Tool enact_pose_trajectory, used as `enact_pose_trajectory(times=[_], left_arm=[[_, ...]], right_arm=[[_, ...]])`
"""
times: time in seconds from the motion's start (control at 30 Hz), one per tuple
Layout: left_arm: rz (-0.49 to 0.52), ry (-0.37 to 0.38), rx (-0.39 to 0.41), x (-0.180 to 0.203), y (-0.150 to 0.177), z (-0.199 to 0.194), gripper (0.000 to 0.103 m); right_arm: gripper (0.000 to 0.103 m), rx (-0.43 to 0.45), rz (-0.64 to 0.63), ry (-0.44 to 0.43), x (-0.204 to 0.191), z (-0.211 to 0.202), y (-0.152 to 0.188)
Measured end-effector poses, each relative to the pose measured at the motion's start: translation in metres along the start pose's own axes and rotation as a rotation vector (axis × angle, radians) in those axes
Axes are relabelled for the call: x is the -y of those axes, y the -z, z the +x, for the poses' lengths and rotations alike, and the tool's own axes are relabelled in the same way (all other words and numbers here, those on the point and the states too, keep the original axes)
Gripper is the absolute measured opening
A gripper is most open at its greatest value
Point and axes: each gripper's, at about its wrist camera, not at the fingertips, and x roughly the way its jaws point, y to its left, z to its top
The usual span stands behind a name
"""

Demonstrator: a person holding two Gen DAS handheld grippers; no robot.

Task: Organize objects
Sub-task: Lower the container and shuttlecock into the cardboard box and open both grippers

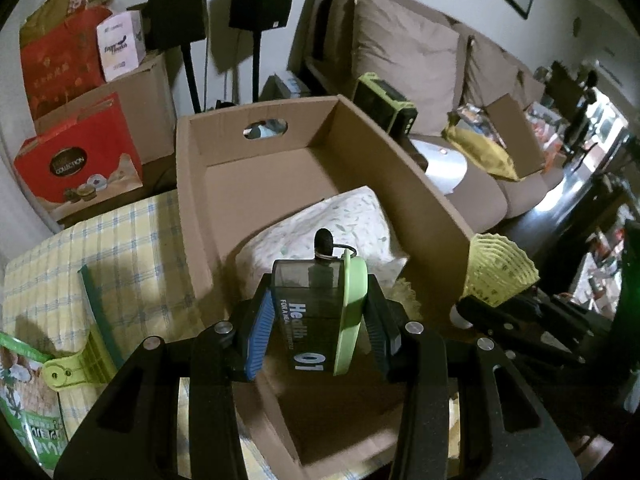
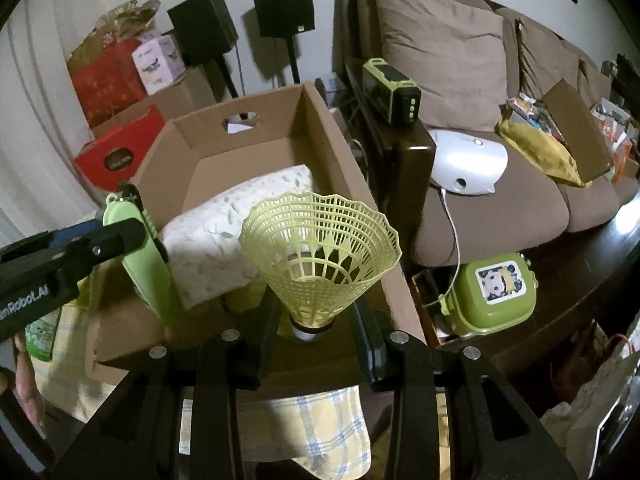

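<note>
At the far left, red gift boxes [image 1: 80,160] were stacked against the wall beside plain cartons, and a yellow checked cloth [image 1: 120,248] covered the surface on which the work went on. A green clip [image 1: 68,368] lay on that cloth at the near left, touching a green printed packet [image 1: 24,400]. To the right of these, the left gripper [image 1: 316,320] pinched a dark translucent bottle [image 1: 308,312] with a pale green cap and white lettering, its fingers [image 1: 256,328] pressed against the bottle's two sides; the bottle lay along the gripper, above the near end of an open cardboard box [image 1: 192,184]. The box stood on the checked cloth and had a hand-hole in its far wall. Inside it lay a white leaf-patterned pillow [image 1: 332,224], toward its near right part. Farther right, the right gripper [image 2: 316,328] pinched a yellow plastic shuttlecock [image 2: 320,244] at its base, near the cork, the skirt opening away from the camera; it hung above the box's near right corner, just beside the pillow. Beyond the box's right wall, a green and black device [image 2: 396,88] sat on the dark armrest of a brown sofa [image 2: 460,60], a white appliance [image 2: 468,164] rested on the seat, and a green lidded container [image 2: 496,292] with a panda sticker stood low in front of the sofa.
</note>
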Motion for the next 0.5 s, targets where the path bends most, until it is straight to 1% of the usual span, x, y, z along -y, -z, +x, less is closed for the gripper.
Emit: enact_pose_trajectory(times=[0.17, 0.23, 0.27, 0.3, 0.33, 0.4, 0.43, 0.5], left_arm=[[-0.011, -0.02, -0.037, -0.005, -0.012, 0.026, 0.04], [-0.016, -0.029, -0.053, -0.007, -0.015, 0.034, 0.041], [-0.019, -0.032, -0.06, -0.009, -0.016, 0.037, 0.047], [-0.024, -0.033, -0.062, -0.011, -0.017, 0.037, 0.06], [-0.034, -0.026, -0.06, -0.014, -0.017, 0.036, 0.064], [-0.055, 0.005, -0.046, -0.019, -0.017, 0.03, 0.066], [-0.057, 0.004, -0.041, -0.02, -0.017, 0.026, 0.066], [-0.052, -0.004, -0.028, -0.023, -0.016, 0.017, 0.068]], right_arm=[[0.037, -0.015, 0.0, 0.01, 0.002, 0.014, -0.002], [0.043, -0.024, 0.002, 0.01, 0.002, 0.018, -0.002], [0.044, -0.025, 0.004, 0.002, 0.003, 0.018, -0.002], [0.048, -0.024, 0.005, -0.006, 0.003, 0.018, -0.002], [0.052, -0.023, 0.005, -0.019, 0.003, 0.017, -0.003], [0.055, -0.009, -0.002, -0.021, 0.001, 0.014, -0.003], [0.058, -0.001, -0.007, -0.013, -0.001, 0.012, -0.003], [0.06, 0.018, -0.011, -0.012, -0.004, 0.008, -0.004]])
